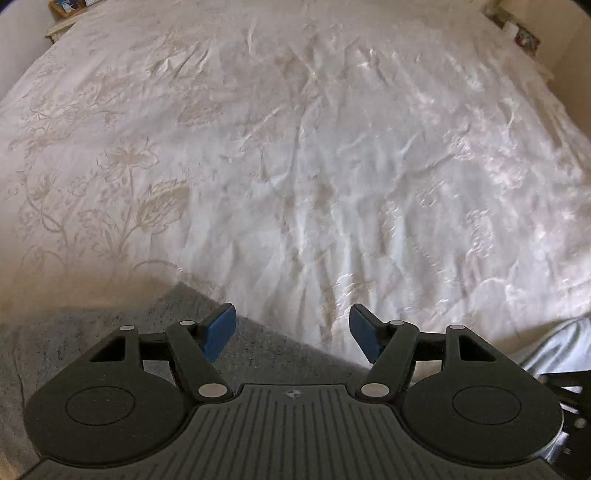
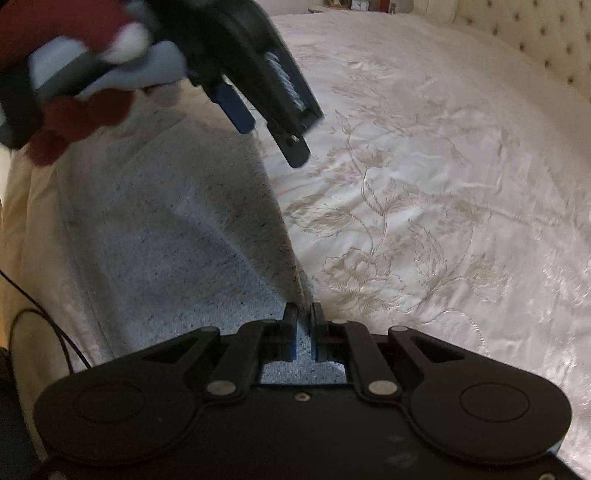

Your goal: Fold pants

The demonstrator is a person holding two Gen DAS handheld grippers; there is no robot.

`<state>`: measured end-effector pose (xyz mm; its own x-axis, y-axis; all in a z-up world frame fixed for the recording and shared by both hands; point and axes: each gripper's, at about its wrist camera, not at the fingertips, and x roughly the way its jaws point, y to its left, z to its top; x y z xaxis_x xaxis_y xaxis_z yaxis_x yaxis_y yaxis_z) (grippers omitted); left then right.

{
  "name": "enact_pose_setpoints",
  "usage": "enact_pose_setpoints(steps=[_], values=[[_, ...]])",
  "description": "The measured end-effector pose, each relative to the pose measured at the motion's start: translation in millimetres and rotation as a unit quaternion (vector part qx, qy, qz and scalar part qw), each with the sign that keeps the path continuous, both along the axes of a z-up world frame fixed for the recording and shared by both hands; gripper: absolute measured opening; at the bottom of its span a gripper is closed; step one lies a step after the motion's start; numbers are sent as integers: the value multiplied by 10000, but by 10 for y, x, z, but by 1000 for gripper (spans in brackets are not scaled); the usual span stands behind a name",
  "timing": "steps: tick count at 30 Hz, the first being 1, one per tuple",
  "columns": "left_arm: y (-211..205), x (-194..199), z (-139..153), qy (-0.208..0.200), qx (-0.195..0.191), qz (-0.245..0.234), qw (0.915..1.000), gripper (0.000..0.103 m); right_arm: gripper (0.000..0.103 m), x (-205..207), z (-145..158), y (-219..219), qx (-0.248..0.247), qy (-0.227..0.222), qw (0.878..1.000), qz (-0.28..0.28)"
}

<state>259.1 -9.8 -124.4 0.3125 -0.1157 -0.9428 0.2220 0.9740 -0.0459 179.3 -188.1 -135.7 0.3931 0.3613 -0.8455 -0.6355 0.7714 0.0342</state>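
From my left wrist camera I see my left claw [image 1: 291, 332] with its two blue-padded fingers [image 1: 221, 330] standing well apart and nothing between them. Below it lie the heather-grey knit pants [image 1: 155, 332], filling the frame from about seven o'clock toward the centre, their edge running diagonally down to roughly five o'clock. The left finger hangs over the grey cloth; the right finger hangs over the cream satin bedspread with embroidered flowers [image 1: 295, 147], which covers the bed from nine o'clock through twelve to three. A wooden nightstand edge [image 1: 61, 26] shows at eleven o'clock. At four o'clock a pale fold of fabric is cut off by the frame, and I cannot tell what it is.

From my right wrist camera, my right claw [image 2: 304, 328] is clamped together on an edge of the pants [image 2: 155, 221]; a strip of the grey knit sits pinched between its black fingers [image 2: 290, 325] and bunches behind them. The pants stretch away from the claw toward eleven o'clock, flat on the bedspread [image 2: 443, 184], which fills the frame from twelve to four o'clock. My left claw [image 2: 271, 129] hangs above the far part of the pants at eleven o'clock, blurred, its fingers apart, with a dark red sleeve [image 2: 74, 122] behind it. A tufted cream headboard [image 2: 546, 40] stands at one o'clock, and a thin black cable [image 2: 55, 332] loops at eight o'clock.
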Motion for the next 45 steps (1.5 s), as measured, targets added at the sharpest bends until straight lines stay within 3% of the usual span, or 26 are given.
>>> enact_pose_setpoints(steps=[3, 7, 14, 20, 22, 25, 30, 34, 35, 37, 38, 41, 43, 45], values=[[59, -4, -122, 194, 261, 67, 9994, 67, 13, -26, 35, -4, 0, -114, 9998, -164], [241, -153, -221, 422, 315, 266, 9983, 67, 17, -6, 96, -38, 139, -88, 9996, -237], [400, -394, -285, 562, 370, 353, 9971, 67, 16, 65, 32, -23, 465, 570, 9971, 176], [401, -400, -294, 558, 393, 349, 9971, 67, 23, 484, 121, -203, 1085, 723, 9873, -902], [405, -400, -296, 557, 385, 358, 9971, 67, 25, 663, 114, -197, 1162, 816, 9848, -1005], [417, -407, -300, 578, 360, 403, 9969, 67, 38, 835, 10, -59, 1116, 979, 9865, -700], [470, -482, -343, 709, 318, 480, 9958, 67, 36, 881, -211, 229, 876, 1276, 9880, 12], [522, -569, -433, 866, 391, 521, 9941, 67, 37, 911, -387, 315, 700, 1473, 9866, 10], [532, -582, -445, 879, 382, 529, 9940, 67, 35, 928, -407, 313, 705, 1529, 9857, -28], [545, -593, -455, 879, 360, 535, 9940, 67, 10, 970, -434, 305, 774, 1699, 9824, -70], [547, -593, -461, 880, 361, 529, 9941, 67, 3, 969, -428, 319, 823, 1794, 9803, 4], [555, -611, -479, 867, 356, 518, 9942, 67, 1, 893, -301, 447, 534, 1366, 9881, 461], [552, -654, -488, 889, 371, 448, 9943, 67, 0, 920, -307, 456, 84, 737, 9971, 168], [562, -754, -511, 944, 434, 361, 9939, 67, 0, 1063, -439, 394, 140, 1080, 9930, -458]])
